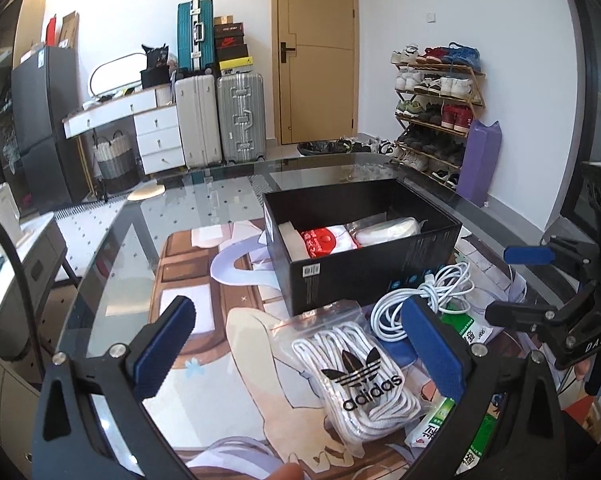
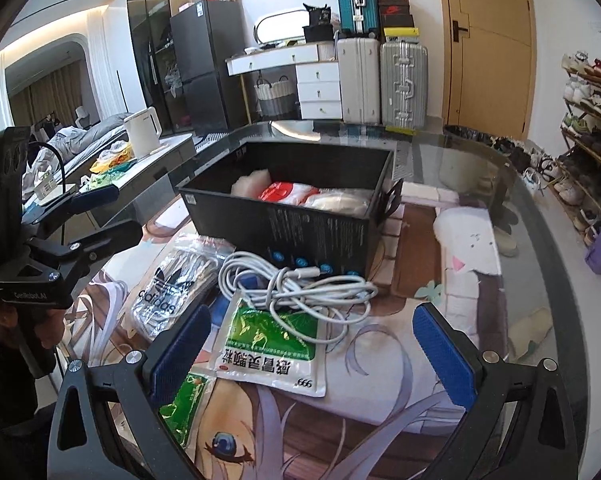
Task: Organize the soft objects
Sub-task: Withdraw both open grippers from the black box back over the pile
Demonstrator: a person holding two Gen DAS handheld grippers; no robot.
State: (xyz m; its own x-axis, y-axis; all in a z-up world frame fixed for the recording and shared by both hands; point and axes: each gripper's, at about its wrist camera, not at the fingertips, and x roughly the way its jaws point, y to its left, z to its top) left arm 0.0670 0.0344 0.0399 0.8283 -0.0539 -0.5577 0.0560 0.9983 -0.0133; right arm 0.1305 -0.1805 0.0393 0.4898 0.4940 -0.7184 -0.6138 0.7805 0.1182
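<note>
Hovering left gripper (image 1: 296, 344): jaws spread wide and empty, straddling the zip bag of white shoelaces (image 1: 352, 376) from above.
Right gripper (image 2: 320, 344): also wide and holding nothing, poised over the green-and-white medicine sachet (image 2: 272, 348).
Shoelace bag: lies flat on the printed desk mat (image 1: 204, 300), just in front of the black box's near wall; likely light, limp and slick plastic, so a pinch across the bunched laces should hold better than the smooth flap.
White cable (image 2: 296, 284): a loose coil resting partly on the sachet; probably springy and prone to trailing, best taken through the thick of the bundle.
Second sachet (image 2: 184, 404): near the mat's front edge, thin and flat, hard to get under.
Black box (image 2: 300, 224): open, toward the glass table's (image 2: 480, 168) middle, already holding white soft packs.
</note>
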